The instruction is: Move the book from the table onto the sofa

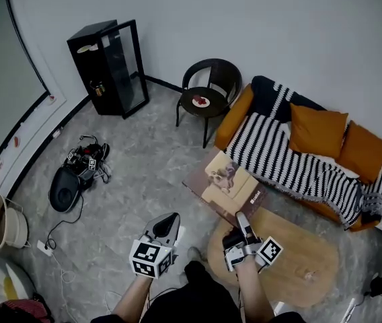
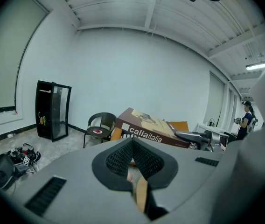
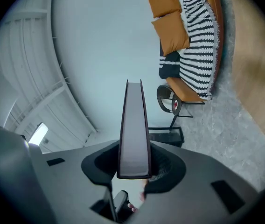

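While my right hand-held gripper (image 1: 242, 219) pinches book (image 1: 227, 183) by near edge, book hangs in air between tabletop (image 1: 292, 264) and sofa (image 1: 278, 155). Big stiff hardback, likely heavy, glossy; one-edge hold levers hard, deeper bite safer. Left hand-held gripper (image 1: 169, 221) pressed together, empty.

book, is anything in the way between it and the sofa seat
Nothing visible does. The book, clamped in the right claw, is close to the near end of the sofa, and the striped blanket on the seat ahead lies bare. The orange cushions sit further along, against the back.
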`<state>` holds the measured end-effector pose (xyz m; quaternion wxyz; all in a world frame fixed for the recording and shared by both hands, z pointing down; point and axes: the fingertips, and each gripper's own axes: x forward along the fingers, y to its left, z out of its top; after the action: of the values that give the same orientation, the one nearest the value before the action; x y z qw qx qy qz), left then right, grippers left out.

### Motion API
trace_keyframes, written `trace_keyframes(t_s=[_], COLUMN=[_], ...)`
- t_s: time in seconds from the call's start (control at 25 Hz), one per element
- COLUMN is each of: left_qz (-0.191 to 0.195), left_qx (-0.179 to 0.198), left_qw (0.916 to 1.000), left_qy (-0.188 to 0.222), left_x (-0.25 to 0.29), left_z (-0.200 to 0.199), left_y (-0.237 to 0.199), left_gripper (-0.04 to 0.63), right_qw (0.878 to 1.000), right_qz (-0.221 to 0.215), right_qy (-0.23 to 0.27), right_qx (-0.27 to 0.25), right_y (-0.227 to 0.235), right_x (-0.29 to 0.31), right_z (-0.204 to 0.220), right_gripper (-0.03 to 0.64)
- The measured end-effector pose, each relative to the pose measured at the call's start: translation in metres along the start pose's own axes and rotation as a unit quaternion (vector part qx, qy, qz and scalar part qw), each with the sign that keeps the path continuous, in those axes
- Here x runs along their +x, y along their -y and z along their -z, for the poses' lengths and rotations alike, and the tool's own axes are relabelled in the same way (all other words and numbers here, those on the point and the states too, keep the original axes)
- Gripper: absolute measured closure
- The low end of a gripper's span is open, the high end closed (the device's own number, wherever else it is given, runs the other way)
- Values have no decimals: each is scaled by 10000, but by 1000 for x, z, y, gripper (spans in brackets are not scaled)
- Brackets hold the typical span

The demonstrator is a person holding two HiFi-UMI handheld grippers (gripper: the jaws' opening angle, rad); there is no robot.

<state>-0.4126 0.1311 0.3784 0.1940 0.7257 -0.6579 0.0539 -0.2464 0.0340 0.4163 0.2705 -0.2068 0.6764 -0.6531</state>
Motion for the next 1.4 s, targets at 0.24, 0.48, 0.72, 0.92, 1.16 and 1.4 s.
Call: trace_keyframes(t_s=[0.24, 0.48, 0.72, 0.92, 1.16, 1.4], left_qz=[149, 263, 497, 840, 1291, 1737], left_qx=[13, 172, 343, 511, 661, 793], left_qw=[9998, 9992, 9976, 9943, 9884, 9804], left_qy=[-112, -227, -348, -416, -454, -491], left_x=[69, 121, 169, 216, 278, 330], left_z=[-26, -47, -63, -73, -99, -129], left_y=[-14, -27, -36, -50, -77, -110], left_gripper=[581, 581, 581, 581, 581, 581], right_qw=[9998, 9996, 9986, 9969, 9922, 9847], right_qz=[26, 56, 88, 106, 171, 239], right_qy=[153, 251, 485, 752, 1221, 1723], right_qx=[79, 130, 173, 193, 169, 45], right_y=[13, 20, 28, 40, 45, 46], right_x=[48, 83, 106, 135, 181, 230], right_z=[-41, -70, -97, -113, -134, -154], right_gripper=[462, 462, 462, 462, 462, 462])
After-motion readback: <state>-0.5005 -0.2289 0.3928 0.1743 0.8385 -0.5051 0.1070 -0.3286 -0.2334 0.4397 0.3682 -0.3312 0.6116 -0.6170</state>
